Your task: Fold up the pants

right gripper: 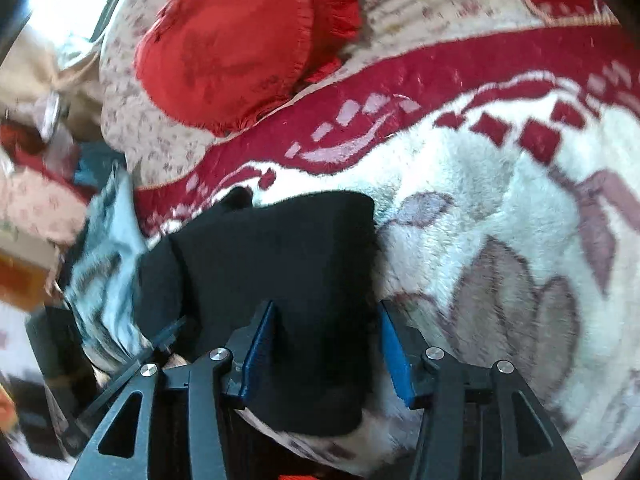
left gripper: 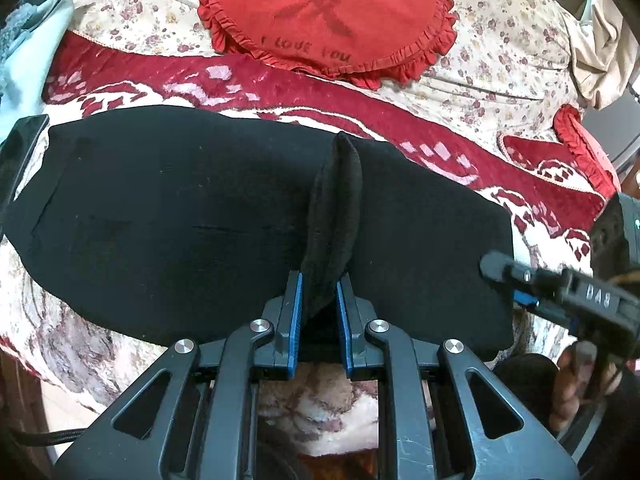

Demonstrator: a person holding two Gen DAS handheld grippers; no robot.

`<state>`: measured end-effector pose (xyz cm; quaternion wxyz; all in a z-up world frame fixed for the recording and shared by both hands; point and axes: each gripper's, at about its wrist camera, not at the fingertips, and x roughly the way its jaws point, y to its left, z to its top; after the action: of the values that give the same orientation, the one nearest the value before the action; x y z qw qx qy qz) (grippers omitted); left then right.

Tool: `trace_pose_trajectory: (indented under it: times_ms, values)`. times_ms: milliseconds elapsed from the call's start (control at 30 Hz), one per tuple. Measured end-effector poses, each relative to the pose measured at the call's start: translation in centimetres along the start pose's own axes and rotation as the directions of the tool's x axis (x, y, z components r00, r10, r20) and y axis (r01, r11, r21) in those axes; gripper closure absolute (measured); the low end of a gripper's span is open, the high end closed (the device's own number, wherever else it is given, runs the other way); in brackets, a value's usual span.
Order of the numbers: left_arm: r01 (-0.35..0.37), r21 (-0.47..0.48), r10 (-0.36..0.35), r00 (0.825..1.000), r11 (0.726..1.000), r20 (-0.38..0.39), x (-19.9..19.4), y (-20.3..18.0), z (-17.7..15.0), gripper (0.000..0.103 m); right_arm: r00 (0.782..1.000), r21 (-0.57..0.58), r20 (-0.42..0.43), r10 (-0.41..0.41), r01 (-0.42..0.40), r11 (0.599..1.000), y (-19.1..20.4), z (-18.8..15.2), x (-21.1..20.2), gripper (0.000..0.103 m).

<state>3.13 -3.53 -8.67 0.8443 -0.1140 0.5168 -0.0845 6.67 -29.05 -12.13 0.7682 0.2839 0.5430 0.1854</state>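
Note:
Black pants [left gripper: 180,220] lie flat, stretched left to right across a red and white blanket [left gripper: 280,92]. My left gripper [left gripper: 319,280] is shut on a raised pinch of the pants' near edge, and the fabric stands up as a ridge [left gripper: 340,200] between the blue pads. My right gripper [right gripper: 326,320] is open over the right end of the pants [right gripper: 280,260], with its jaws astride the cloth and no grip on it. It also shows in the left wrist view [left gripper: 504,270] at the pants' right end.
A red frilled round cushion [left gripper: 324,12] lies on a floral quilt [left gripper: 500,40] behind the pants. A second red cushion [left gripper: 584,148] sits at the far right. A light blue cloth [right gripper: 108,240] lies left of the pants in the right wrist view.

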Motion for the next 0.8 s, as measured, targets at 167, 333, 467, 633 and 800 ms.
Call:
trace_pose_trajectory:
  times_ms: [167, 333, 467, 633, 800]
  values:
    - [0.009, -0.014, -0.009, 1.000, 1.000, -0.013, 0.0, -0.4, 0.3, 0.088, 0.998, -0.101, 0.064, -0.023, 0.030, 0.994, 1.7, 1.1, -0.5, 0.076]
    - [-0.012, 0.028, 0.012, 1.000, 1.000, 0.002, 0.0, -1.8, 0.0, 0.088, 0.984, -0.255, 0.136, -0.117, 0.149, 0.956, 4.8, 2.2, -1.4, 0.078]
    - [-0.001, 0.017, 0.001, 1.000, 1.000, 0.002, 0.3, -1.2, -0.1, 0.088, 0.977, -0.232, 0.074, -0.202, 0.214, 0.949, 3.1, 1.9, 0.9, 0.077]
    - [-0.015, -0.001, 0.015, 1.000, 1.000, 0.015, -0.4, -0.7, 0.0, 0.088, 0.981, -0.150, 0.098, -0.169, 0.183, 0.972, 1.9, 1.8, -1.5, 0.071]
    - [-0.032, -0.025, 0.033, 0.999, 0.999, 0.033, -1.4, -0.2, -0.2, 0.088, 0.969, -0.231, 0.177, -0.169, 0.208, 0.950, 4.7, 0.4, -4.5, 0.071]
